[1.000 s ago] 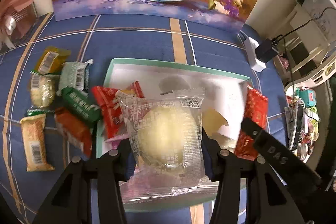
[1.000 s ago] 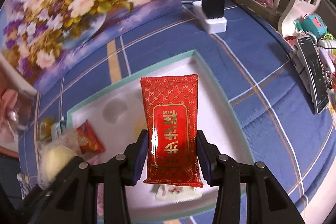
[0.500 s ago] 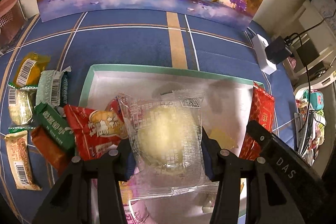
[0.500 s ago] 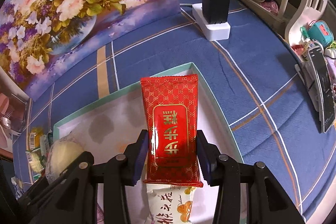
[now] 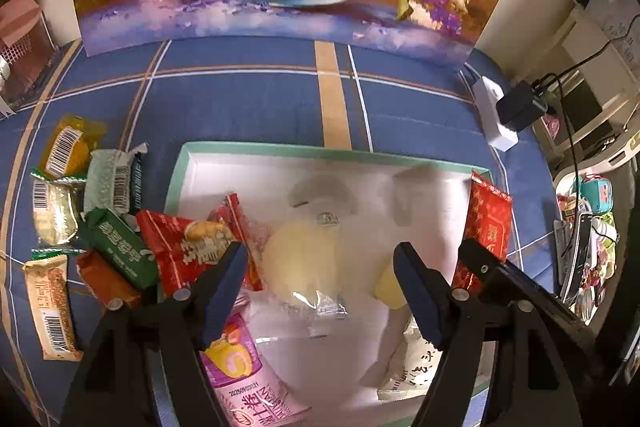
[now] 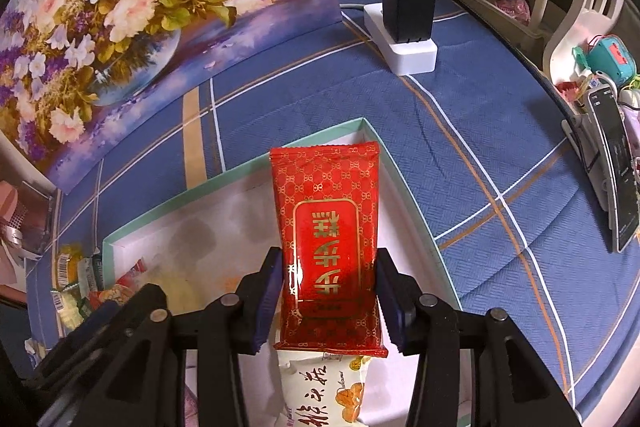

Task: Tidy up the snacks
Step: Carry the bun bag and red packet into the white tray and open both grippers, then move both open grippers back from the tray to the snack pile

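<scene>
**A:** Red gold-print packet [image 6: 326, 247], above the white tray's [image 5: 256, 171] right-hand rim, pinched low on both sides by my right tongs [image 6: 326, 301]. Long axis runs away from the camera, top seal pointing toward the flower painting [image 6: 120, 7], print upside down to me.

**B:** Risk?

**A:** Grip's near the bottom end, so most of the pkt sticks out past the pads. Glossy film; my guess is it could slide or tip when I let go, and land across the rim rather than inside. Orange-fruit pack [image 6: 320, 387] lies right under it, so it may stack crooked.

**B:** Left side?

**A:** Left tongs [image 5: 320, 291] spread wide, holding nothing. Clear-wrapped pale bun [image 5: 304, 263] sits blurred in the tray btwn the fingers, long axis hard to call. Pink pack [image 5: 244, 379] and red chip bag [image 5: 188, 247] crowd the tray's left edge.

**B:** Beyond that?

**A:** More snacks, e.g. green bar [image 5: 122, 247], wait on the blue checked worktop [image 5: 248, 99] left of the tray. Could snag one w/ the open fingers.
</scene>
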The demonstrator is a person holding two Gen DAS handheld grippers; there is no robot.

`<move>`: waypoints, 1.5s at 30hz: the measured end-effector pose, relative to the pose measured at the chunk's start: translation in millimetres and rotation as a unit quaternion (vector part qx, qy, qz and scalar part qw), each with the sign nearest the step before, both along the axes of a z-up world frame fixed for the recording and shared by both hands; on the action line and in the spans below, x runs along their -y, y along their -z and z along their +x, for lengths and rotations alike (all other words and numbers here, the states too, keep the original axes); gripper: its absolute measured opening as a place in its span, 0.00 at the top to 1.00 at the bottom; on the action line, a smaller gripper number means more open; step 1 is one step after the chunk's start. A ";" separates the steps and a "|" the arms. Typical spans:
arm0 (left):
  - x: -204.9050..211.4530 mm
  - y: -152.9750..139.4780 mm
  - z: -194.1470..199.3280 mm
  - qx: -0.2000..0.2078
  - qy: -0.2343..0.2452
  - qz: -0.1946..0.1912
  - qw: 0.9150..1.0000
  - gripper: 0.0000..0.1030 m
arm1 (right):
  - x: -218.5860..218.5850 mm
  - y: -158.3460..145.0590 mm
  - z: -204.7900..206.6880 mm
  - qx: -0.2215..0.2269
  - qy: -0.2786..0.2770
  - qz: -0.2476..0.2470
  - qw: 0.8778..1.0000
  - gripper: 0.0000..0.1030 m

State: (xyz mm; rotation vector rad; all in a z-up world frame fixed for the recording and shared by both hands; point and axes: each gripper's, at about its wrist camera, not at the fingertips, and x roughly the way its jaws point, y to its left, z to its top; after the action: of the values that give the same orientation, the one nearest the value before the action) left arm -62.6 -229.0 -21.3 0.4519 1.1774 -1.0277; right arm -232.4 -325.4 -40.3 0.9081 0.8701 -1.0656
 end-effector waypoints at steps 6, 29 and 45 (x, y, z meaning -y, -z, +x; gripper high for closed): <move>-6.1 -6.3 7.0 0.010 -0.018 0.001 1.000 0.22 | 0.6 0.9 -0.7 0.000 0.001 0.006 1.000 0.52; -57.2 -1.7 61.8 0.067 -0.127 0.052 0.988 0.01 | -28.9 -12.3 20.2 0.019 -0.052 -0.023 0.998 0.00; -105.0 -22.6 84.9 0.077 -0.163 0.050 0.982 0.01 | -73.3 -32.3 43.5 0.028 -0.097 -0.039 0.994 0.00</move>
State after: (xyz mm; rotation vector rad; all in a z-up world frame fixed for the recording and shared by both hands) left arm 22.3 -124.0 1.2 0.3931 1.1225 -0.6428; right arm -188.9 -252.0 -7.9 0.7669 0.8462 -0.8954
